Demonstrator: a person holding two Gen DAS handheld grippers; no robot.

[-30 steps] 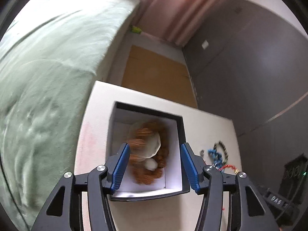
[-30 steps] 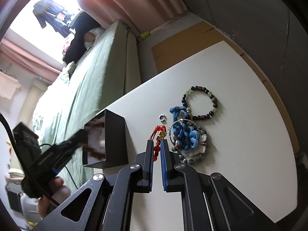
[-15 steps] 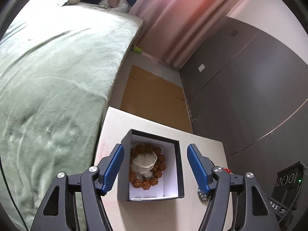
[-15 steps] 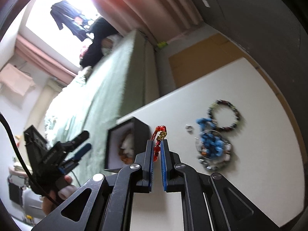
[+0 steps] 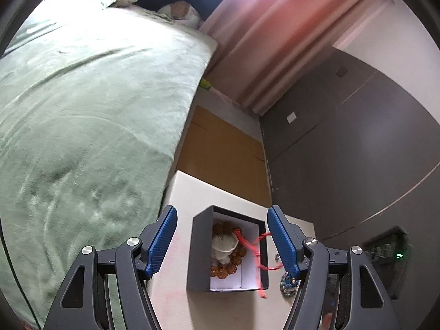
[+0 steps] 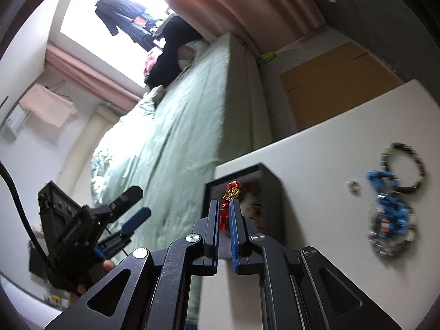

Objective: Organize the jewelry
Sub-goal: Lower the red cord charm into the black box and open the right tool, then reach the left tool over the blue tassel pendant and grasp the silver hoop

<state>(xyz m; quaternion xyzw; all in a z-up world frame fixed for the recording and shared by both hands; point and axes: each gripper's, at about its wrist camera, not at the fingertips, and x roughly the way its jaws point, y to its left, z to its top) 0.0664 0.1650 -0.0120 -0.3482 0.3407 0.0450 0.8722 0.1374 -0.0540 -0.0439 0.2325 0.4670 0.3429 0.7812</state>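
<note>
A black box [image 5: 200, 250] with a white lining stands on the white table [image 5: 192, 192]. In it lies a brown bead bracelet [image 5: 222, 269] around a white cushion [image 5: 224, 243]. My left gripper [image 5: 221, 233] is open and empty, above and in front of the box. My right gripper [image 6: 226, 206] is shut on a red and gold bracelet [image 6: 231, 192] and holds it over the box [image 6: 272, 192]. Its red cord [image 5: 255, 250] hangs into the box in the left wrist view.
On the table to the right lie a blue bead piece [image 6: 387, 206], a dark bead bracelet [image 6: 404, 165] and a small ring [image 6: 353, 185]. A green bed [image 5: 82, 110] runs along the table's left side. A cardboard sheet [image 5: 220, 148] lies on the floor beyond.
My right gripper has carried the red bracelet left from the jewelry pile to above the box. My left gripper has drawn back from the box and stays open.
</note>
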